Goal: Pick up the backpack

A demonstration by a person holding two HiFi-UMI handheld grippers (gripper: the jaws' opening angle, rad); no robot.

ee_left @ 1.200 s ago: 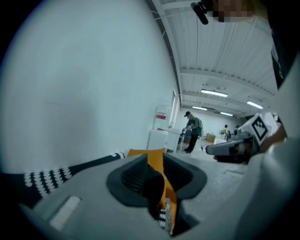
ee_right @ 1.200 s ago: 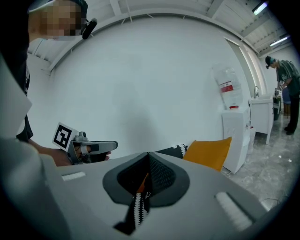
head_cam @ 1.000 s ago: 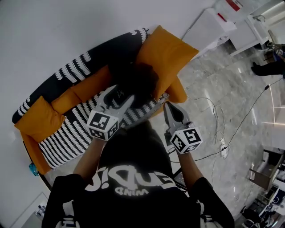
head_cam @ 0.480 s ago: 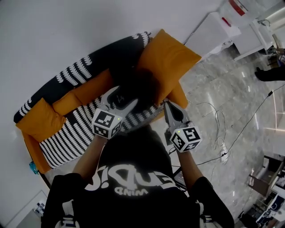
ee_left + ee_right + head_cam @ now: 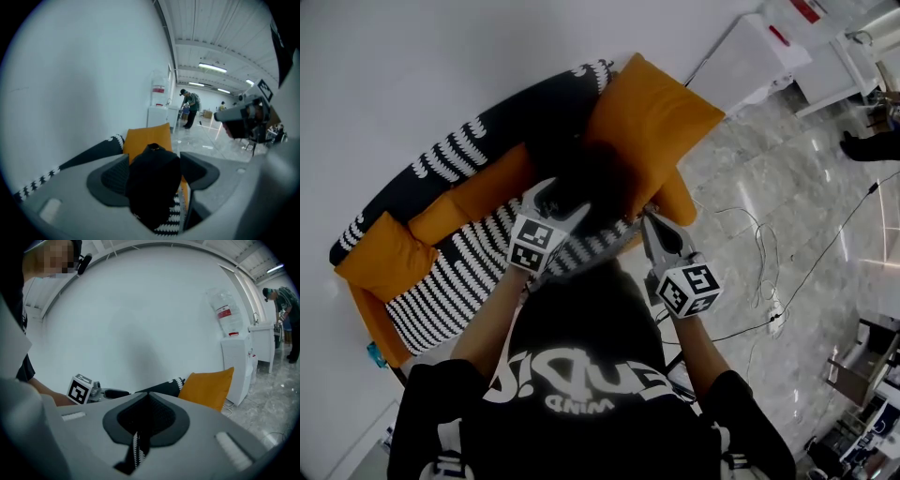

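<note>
Far left, a small orange cushion (image 5: 380, 258) lies on the black-and-white striped sofa (image 5: 450, 272), clear of the work. The left gripper (image 5: 561, 195) points down at the seat; its jaws have just been opening and stand wide apart, and its own view frames the black backpack (image 5: 153, 185) between them with neither pad pressing on it. Whether the tips have reached the fabric cannot be told. The backpack sits upright on the seat, its back against the large orange cushion (image 5: 652, 117). The right gripper (image 5: 649, 223) hangs just right of the bag with its jaws closed together on nothing. Risks, as judged: the bag looks soft, so a bite on loose cloth rather than the top loop could slip or let it sag and tip off the seat; a jaw driven too deep could pinch the cushion behind and drag it along; the right tool cannot assist until it opens. Further right, cables (image 5: 759, 244) and a power strip (image 5: 773, 314) lie on the marble floor, a snag hazard underfoot.
</note>
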